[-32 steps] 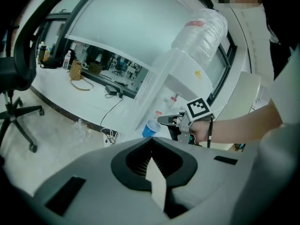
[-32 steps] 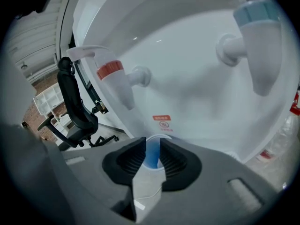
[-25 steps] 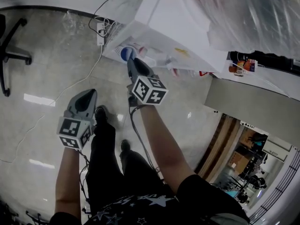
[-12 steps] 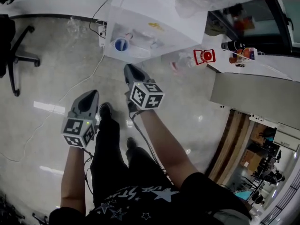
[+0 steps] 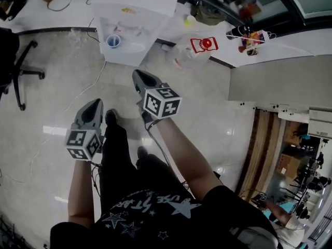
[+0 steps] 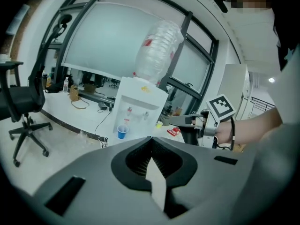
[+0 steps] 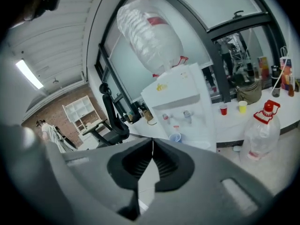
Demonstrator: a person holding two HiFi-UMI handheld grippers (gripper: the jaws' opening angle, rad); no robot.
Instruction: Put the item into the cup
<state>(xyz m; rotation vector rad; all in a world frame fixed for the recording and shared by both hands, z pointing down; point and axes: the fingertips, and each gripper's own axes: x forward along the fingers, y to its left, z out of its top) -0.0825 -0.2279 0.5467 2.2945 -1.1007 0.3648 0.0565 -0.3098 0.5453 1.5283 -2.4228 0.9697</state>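
Note:
A blue cup point(image 5: 113, 40) stands in the alcove of a white water dispenser point(image 5: 137, 14), under its taps; the cup also shows in the left gripper view point(image 6: 122, 131) and the right gripper view point(image 7: 175, 137). Both grippers hang in the air over the floor, well short of the dispenser. My left gripper point(image 5: 97, 102) is shut with nothing in it, its jaws meeting at the tips point(image 6: 151, 139). My right gripper point(image 5: 136, 72) is also shut and empty point(image 7: 152, 142), and points toward the dispenser. A red cup point(image 7: 223, 109) and a yellow cup point(image 7: 242, 106) stand on a white ledge.
A large plastic water bottle point(image 5: 199, 46) with a red label stands on the floor right of the dispenser. A black office chair point(image 5: 15, 61) is at the left. A white cable point(image 5: 93, 84) trails over the floor. The person's legs point(image 5: 116, 154) are below the grippers.
The dispenser and cup have slid up and left in the head view and look farther off. Both grippers stay shut and keep about the same places in the picture.

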